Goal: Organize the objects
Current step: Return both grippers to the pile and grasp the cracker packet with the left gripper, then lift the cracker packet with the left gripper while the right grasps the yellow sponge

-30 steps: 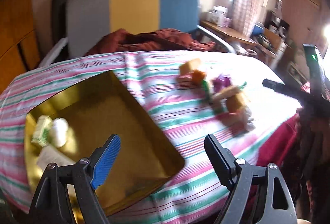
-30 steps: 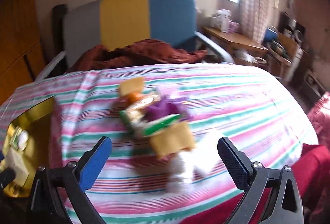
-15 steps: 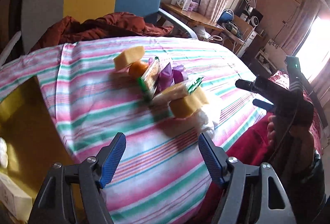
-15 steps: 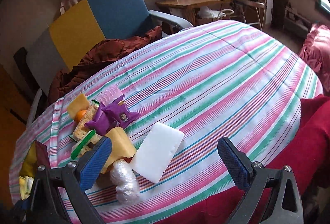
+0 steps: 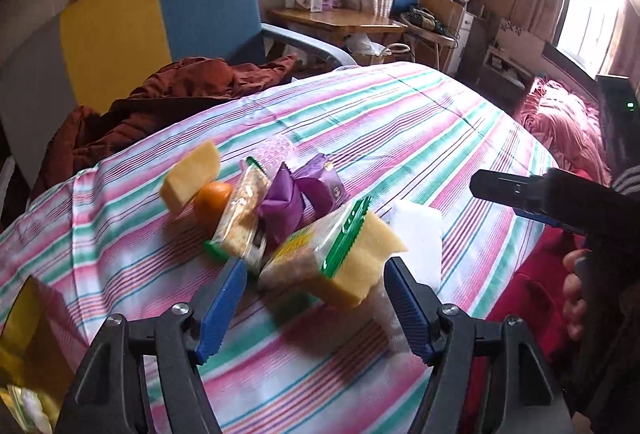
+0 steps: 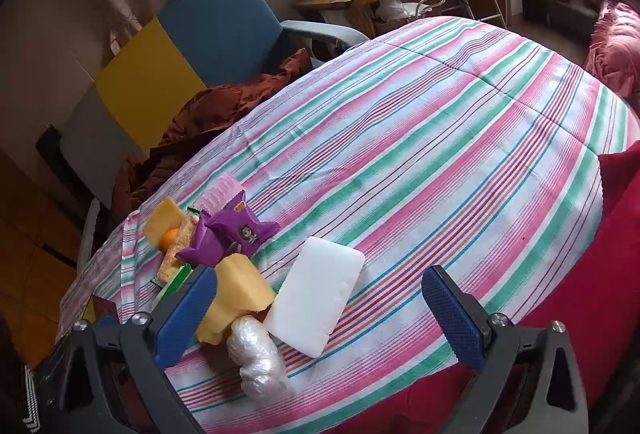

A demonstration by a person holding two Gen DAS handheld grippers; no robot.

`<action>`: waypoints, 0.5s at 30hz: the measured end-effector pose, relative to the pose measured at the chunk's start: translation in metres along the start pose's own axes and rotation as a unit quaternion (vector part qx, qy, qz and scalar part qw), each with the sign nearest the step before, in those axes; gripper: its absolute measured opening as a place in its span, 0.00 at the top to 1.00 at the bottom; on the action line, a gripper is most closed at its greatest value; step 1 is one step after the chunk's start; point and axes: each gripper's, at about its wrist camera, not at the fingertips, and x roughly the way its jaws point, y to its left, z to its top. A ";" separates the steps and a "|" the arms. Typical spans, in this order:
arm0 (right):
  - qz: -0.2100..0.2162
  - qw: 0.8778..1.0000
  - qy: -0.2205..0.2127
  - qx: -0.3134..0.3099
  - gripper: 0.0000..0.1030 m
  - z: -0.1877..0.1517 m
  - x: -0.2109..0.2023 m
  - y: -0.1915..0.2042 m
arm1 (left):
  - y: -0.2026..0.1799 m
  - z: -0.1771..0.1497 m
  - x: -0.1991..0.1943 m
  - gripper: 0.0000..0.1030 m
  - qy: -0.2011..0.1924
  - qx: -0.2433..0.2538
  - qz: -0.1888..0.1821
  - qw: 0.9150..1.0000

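1. The desk (image 6: 440,138), under a pink, green and white striped cloth, carries a small heap of things near its near-left edge; the rest of the cloth is bare.
2. The gold tray (image 5: 24,318) shows only as a corner at the left of the left wrist view, well apart from the heap.
3. The white foam block (image 6: 316,298) lies flat at the right of the heap. It looks light and slightly squashy, best taken across its short sides.
4. The yellow sponge (image 5: 360,266) sits under a clear cracker packet (image 5: 312,250), touching it. Both look light; the sponge will give under pressure, and the packet is slippery film with brittle contents, so a gentle hold across the middle suits it.
5. The left gripper (image 5: 316,298) hovers just short of this pair, its fingers closing but still fairly wide, with nothing pressed between them yet.
6. The right gripper (image 6: 320,314) stands with fingers wide apart and empty, above the foam block and a crinkled plastic bundle (image 6: 256,354).
7. Two purple sachets (image 6: 236,234), soft and crinkly, lean on each other behind.
8. A small orange (image 5: 214,200), round and liable to roll, rests beside a second sponge.
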 end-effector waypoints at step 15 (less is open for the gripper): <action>0.014 1.000 0.021 -0.007 0.00 0.000 0.007 0.002 | 0.038 -0.022 -0.008 0.74 -0.007 -0.085 -0.076 0.993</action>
